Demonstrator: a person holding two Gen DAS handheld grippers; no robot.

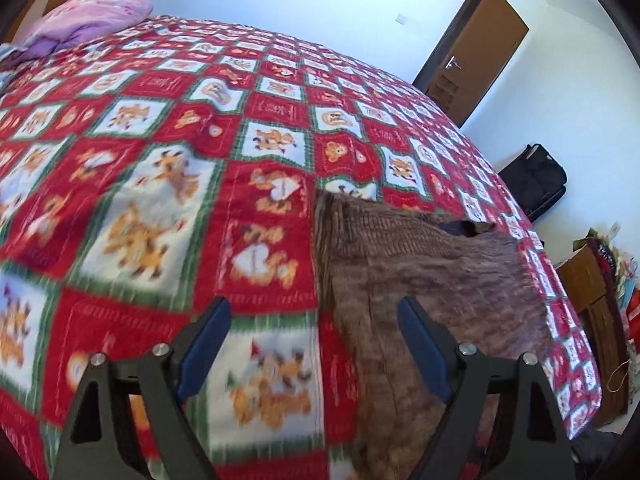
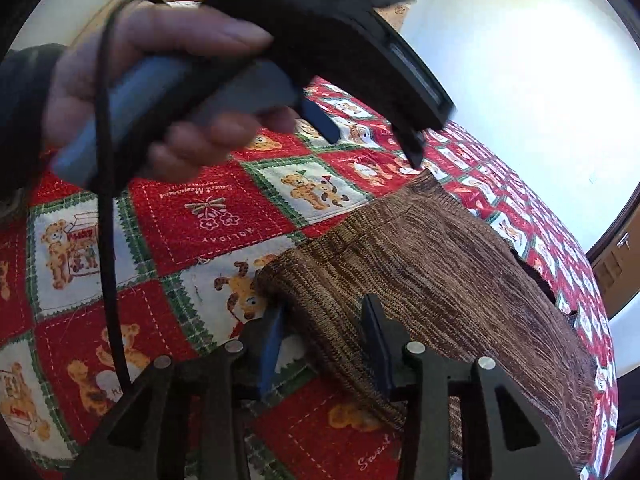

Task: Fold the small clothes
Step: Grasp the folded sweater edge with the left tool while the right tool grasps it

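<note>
A brown ribbed knit garment (image 2: 420, 248) lies spread on a bed covered by a red, white and green patchwork quilt printed with teddy bears (image 1: 160, 128). It sits toward the quilt's right side as seen from the left wrist camera, mostly flat, with a dark opening showing at its far edge.

The left gripper (image 1: 316, 320) hovers above the quilt with its blue-padded jaws set wide apart and nothing between them; the garment's left edge runs under the gap, and the picture is blurred. From the right wrist camera this same tool shows in the person's left hand (image 2: 152, 92), raised well clear of the fabric, a black cable trailing from it.

The right gripper (image 2: 324, 320) is low at the garment's near corner, its jaws parted and straddling a rolled fold of the knit. Whether the pads actually press on the cloth I cannot tell; the gap looks wider than the fabric between them, so I judge it open and about to pinch.

The step in hand seems to be taking hold of the near edge before a fold. The next move calls for closing the right jaws on that corner, bringing the left gripper down to the matching edge, then lifting both together so the loose knit carries over evenly without bunching
</note>
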